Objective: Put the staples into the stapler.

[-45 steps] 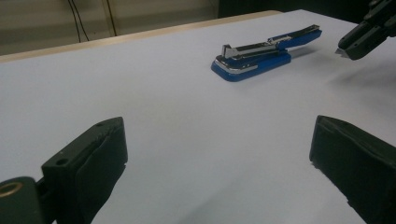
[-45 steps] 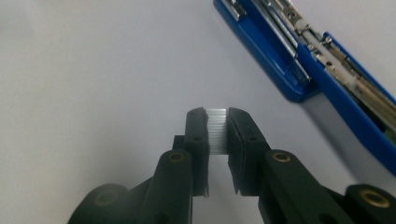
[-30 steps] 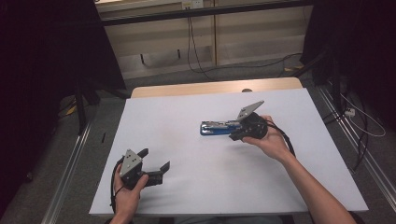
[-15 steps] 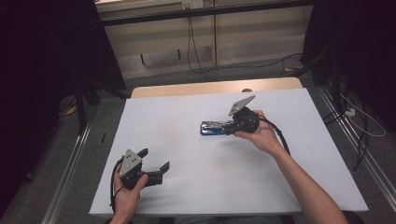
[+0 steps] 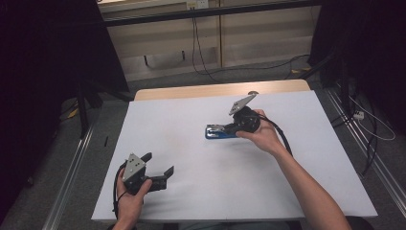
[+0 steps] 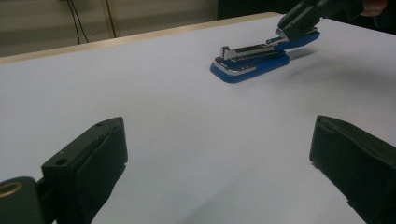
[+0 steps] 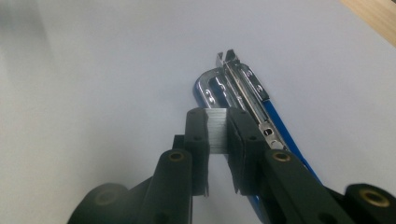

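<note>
- Blue stapler [image 5: 222, 131] lies on the white surface [image 5: 191, 143], right of centre and towards the far edge, with its silver magazine [image 7: 243, 86] exposed and pointing away from the right hand.
- Right tool [image 5: 233, 127] sits just above the stapler's rear end; its jaws pinch a small silver strip of staples [image 7: 218, 129], seen edge-on between the pads in the right gripper view.
- In the left gripper view the right tool [image 6: 299, 21] hangs over the raised back of the stapler [image 6: 252, 58]; whether the strip touches the magazine, I cannot tell.
- Left tool [image 5: 160, 166] rests at the near left of the surface, well apart from the stapler, jaws spread wide with nothing between them.
- Both of its pads [image 6: 100, 149] frame bare white surface.
</note>
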